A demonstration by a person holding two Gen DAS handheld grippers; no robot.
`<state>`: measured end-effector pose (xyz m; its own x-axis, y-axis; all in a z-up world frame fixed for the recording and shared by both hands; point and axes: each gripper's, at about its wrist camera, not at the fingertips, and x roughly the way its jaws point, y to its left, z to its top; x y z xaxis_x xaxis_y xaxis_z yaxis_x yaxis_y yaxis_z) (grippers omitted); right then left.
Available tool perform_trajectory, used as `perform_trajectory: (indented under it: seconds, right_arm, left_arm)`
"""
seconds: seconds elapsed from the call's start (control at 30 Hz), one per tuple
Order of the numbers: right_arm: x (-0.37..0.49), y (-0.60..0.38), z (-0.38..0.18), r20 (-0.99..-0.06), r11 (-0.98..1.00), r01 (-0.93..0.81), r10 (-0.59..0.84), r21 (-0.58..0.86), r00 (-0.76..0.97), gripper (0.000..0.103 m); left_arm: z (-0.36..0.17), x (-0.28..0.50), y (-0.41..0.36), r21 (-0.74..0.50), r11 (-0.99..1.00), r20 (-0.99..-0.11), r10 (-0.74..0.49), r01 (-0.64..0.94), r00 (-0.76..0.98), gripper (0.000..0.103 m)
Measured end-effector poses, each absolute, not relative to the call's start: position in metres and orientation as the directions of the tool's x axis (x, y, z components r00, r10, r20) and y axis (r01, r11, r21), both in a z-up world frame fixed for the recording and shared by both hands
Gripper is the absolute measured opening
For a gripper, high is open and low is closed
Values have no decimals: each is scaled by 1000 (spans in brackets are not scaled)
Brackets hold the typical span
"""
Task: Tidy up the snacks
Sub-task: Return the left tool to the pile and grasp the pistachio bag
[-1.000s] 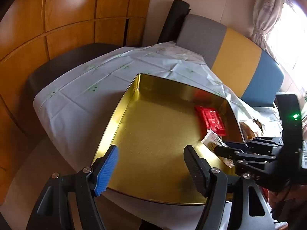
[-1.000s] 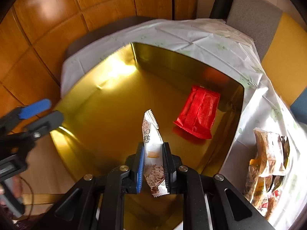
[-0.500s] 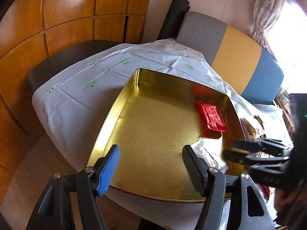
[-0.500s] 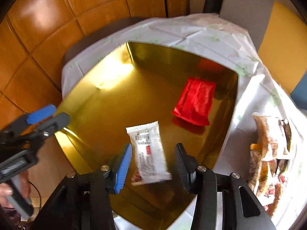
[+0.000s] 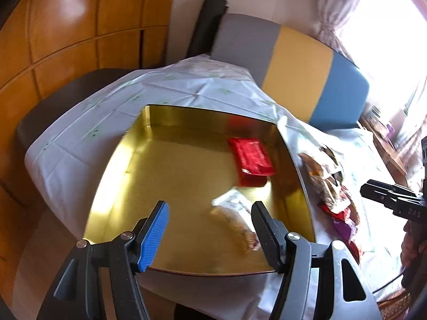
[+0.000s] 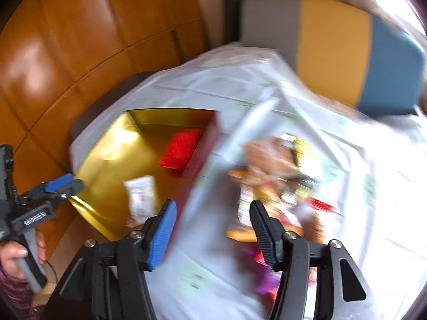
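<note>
Snacks in our gold tin (image 5: 186,186) number two: one red packet (image 5: 250,157), one white packet (image 5: 234,213). Both grippers, left (image 5: 210,229) and right (image 6: 213,229), gape empty; the right's jaws have just been opening.

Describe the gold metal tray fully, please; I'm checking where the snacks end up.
The gold metal tray is a wide, shallow, roughly rectangular tin with low upright walls and a shiny, reflective inside. It sits flat on the white creased tablecloth. Two packets lie on its floor: a red wrapped snack near the far right corner and a white wrapped snack nearer the front. The rest of the floor is bare. No gripper touches it.
</note>
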<state>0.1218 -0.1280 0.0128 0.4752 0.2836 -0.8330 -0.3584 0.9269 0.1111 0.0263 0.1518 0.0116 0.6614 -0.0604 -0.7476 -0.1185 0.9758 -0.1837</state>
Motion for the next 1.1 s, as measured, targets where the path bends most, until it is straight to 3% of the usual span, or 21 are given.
perform_trajectory:
  seconds: [0.2,0.37,0.53,0.87,1.0,1.1]
  right_arm:
    - [117,-207,2,-868,976,-209,159,66,471,61]
    - [117,-260,-15,-891,995,-95,68,28,449,69]
    - [121,-300,-35,-913,996,74,12,47,407,69]
    - [123,-306,-22,-889,991,81,58,105,454,75]
    - [119,-305,-20,-882,991,71,69,115,466,76]
    - [115,-304,-16,-878,991,62,76,119,473,77]
  left_arm:
    - [15,33,107,-181,983,-754,-163,37,636,64]
    - [19,34,51,-197,953,-762,-297,231,576,64]
    - [14,44,1,-218,918,-790,-365,331,493,57]
    - [-3,97,-49,-298,909,-855,-389,290,344,59]
    - [-13,127,-62,-298,929,-879,-356,218,318,76]
    - [-22,148,-66,-270,949,-894,-309,163,323,82]
